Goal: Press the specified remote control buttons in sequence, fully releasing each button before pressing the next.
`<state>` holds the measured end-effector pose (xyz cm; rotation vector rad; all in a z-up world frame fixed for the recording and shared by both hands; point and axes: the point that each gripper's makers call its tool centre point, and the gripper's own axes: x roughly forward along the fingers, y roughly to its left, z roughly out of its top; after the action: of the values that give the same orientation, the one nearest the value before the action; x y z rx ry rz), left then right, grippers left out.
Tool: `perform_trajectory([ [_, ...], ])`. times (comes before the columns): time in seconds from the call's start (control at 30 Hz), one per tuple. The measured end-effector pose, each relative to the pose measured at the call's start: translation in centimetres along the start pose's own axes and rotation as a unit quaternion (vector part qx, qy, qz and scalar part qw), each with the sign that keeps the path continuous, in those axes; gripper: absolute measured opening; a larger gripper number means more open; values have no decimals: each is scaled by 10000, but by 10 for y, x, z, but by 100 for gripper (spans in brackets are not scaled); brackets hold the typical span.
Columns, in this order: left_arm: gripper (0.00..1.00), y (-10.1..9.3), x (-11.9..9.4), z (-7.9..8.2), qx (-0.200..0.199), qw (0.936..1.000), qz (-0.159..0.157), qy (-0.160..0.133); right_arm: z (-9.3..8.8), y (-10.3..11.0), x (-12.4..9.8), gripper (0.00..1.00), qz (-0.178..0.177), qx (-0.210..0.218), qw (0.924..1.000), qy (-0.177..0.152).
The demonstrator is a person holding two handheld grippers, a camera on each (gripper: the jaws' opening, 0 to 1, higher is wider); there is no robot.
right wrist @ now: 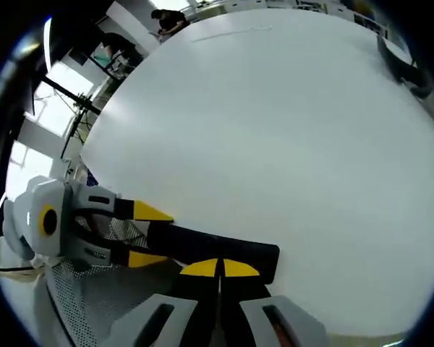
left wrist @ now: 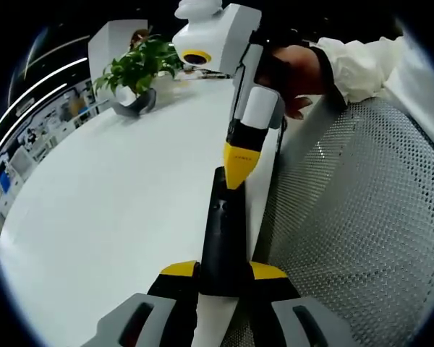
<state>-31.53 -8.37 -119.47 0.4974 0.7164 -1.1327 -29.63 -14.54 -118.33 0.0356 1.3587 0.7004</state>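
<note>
**Remote control held at a table edge, pressed from above by a second gripper**

The remote control (left wrist: 221,238) is a long, narrow black bar with a matte face; small buttons on it are too faint to tell apart. It lies along the edge of a smooth white table (left wrist: 116,210), its near end clamped between the yellow-tipped jaws of the left gripper (left wrist: 223,273), which are closed narrowly against its two sides. In the right gripper view the same remote control (right wrist: 224,249) appears as a dark slab lying across the frame, with the left gripper (right wrist: 150,235) entering from the left and holding one end.

The right gripper (left wrist: 239,165) comes down from the top of the left gripper view. Its jaws are brought together into a single yellow point that touches the far part of the remote's face. In its own view the right gripper (right wrist: 220,269) shows two yellow tips meeting with no gap, resting on the remote's dark edge.

Beside the table lies a grey perforated mesh surface (left wrist: 354,238), finely dotted with holes. A hand (left wrist: 293,72) in a white sleeve (left wrist: 362,65) grips the right tool. A leafy green plant (left wrist: 139,66) in a dark pot (left wrist: 136,103) stands at the far end of the table, well apart from the remote.
</note>
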Motion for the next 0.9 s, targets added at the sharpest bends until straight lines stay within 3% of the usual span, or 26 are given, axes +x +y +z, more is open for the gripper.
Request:
perform_trajectory([
  [0.47, 25, 0, 0, 0, 4, 10000, -1, -2, -8, -2, 2, 0, -181, -162, 9995, 222],
  [0.9, 25, 0, 0, 0, 3, 10000, -3, -2, -7, -5, 3, 0, -157, -147, 9996, 206],
])
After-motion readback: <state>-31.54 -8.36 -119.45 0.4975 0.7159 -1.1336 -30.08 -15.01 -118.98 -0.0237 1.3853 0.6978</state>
